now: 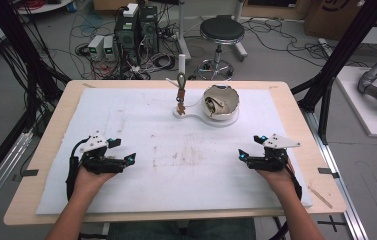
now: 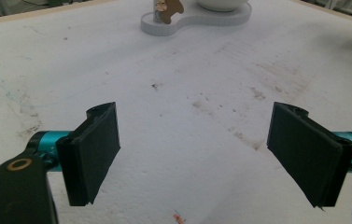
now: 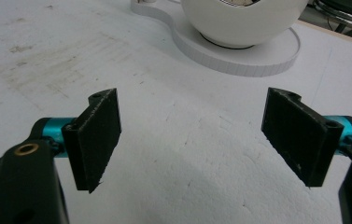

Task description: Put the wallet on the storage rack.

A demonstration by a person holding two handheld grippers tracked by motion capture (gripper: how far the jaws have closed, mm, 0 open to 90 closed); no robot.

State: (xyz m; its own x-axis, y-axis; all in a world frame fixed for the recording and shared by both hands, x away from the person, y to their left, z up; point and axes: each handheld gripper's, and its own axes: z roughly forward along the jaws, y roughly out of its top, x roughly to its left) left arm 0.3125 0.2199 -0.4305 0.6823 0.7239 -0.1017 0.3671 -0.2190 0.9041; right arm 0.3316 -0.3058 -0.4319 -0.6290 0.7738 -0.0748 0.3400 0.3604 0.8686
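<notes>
Bowl [image 1: 221,102] on its white base [image 1: 228,120], far centre of counter [image 1: 56,110]. Right hand-held gripper [image 1: 248,150] nearer, bowl ahead-left of it (left hand-held gripper [image 1: 126,152] farther). Both jaws apart, empty.

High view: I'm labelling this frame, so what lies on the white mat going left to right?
Left tongs → hanging brown piece on its small post → white bowl-shaped shell on its white base → right tongs. Both tongs rest open on the white mat.
</notes>
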